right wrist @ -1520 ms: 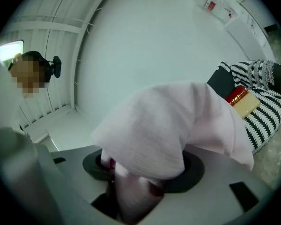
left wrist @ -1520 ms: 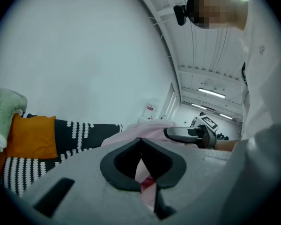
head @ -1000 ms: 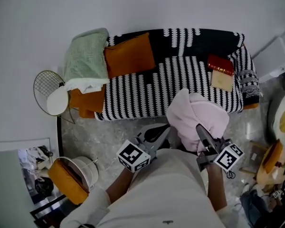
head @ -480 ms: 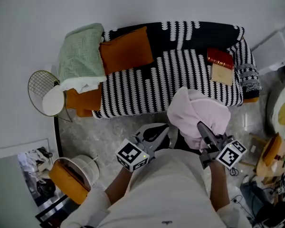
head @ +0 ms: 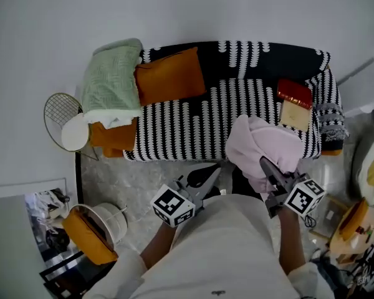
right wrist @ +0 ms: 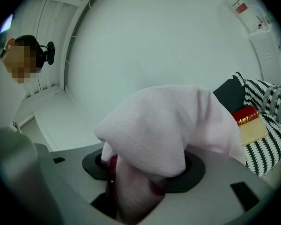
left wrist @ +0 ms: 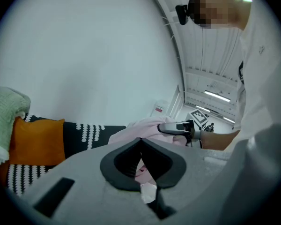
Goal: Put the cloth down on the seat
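A crumpled pink cloth [head: 262,147] hangs bunched over my right gripper [head: 266,165], which is shut on it. It is held in the air just in front of the sofa's front edge. In the right gripper view the cloth [right wrist: 168,125] drapes over both jaws and hides their tips. The sofa seat [head: 193,120] has a black-and-white striped cover. My left gripper [head: 215,169] sits lower left of the cloth, apart from it, with its jaw tips together and nothing between them. In the left gripper view the cloth [left wrist: 141,124] shows beyond the closed tips.
On the sofa lie an orange cushion [head: 170,75], a green blanket [head: 112,80] over the left arm, a red book [head: 293,93] and a tan book [head: 292,114] at the right end. A wire side table [head: 65,126] and a white basket [head: 106,220] stand at left.
The right gripper and the pink cloth have drifted slightly right, still held in front of the sofa. The left gripper stays almost where it was.
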`<act>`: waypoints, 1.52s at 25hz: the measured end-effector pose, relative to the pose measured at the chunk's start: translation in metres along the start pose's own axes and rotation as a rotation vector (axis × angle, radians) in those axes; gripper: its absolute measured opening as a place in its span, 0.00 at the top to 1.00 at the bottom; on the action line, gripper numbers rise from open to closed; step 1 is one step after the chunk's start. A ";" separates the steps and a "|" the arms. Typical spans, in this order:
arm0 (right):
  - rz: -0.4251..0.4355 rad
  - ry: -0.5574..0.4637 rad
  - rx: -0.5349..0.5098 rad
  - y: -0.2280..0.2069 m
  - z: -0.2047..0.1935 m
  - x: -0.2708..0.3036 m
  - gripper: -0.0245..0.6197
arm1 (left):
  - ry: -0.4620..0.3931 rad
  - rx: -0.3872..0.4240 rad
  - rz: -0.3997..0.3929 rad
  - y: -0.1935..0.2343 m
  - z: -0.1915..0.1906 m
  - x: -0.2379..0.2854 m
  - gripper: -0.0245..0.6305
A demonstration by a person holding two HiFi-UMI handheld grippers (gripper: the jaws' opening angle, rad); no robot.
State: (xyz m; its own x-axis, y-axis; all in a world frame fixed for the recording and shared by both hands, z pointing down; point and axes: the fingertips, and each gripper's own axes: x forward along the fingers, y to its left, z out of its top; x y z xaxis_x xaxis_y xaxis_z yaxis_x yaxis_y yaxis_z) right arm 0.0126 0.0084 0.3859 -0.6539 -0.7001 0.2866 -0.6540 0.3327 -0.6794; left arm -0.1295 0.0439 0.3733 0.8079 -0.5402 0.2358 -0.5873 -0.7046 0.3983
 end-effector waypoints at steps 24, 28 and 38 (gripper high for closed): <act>0.056 0.426 -0.235 -0.186 0.042 0.128 0.56 | -0.055 -0.130 0.283 0.029 0.053 0.144 0.94; 0.056 0.499 -0.287 -0.215 0.020 0.146 0.56 | -0.026 -0.148 0.303 0.028 0.043 0.151 0.94; 0.025 0.663 -0.387 -0.283 -0.038 0.182 0.56 | 0.000 -0.220 0.343 0.038 0.026 0.161 0.95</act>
State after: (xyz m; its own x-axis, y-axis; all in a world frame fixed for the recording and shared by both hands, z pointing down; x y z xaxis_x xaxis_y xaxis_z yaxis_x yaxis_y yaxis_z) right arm 0.0642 -0.1887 0.6560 -0.6816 -0.2051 0.7024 -0.6428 0.6264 -0.4409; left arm -0.0226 -0.0817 0.4031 0.5670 -0.7266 0.3880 -0.7981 -0.3681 0.4770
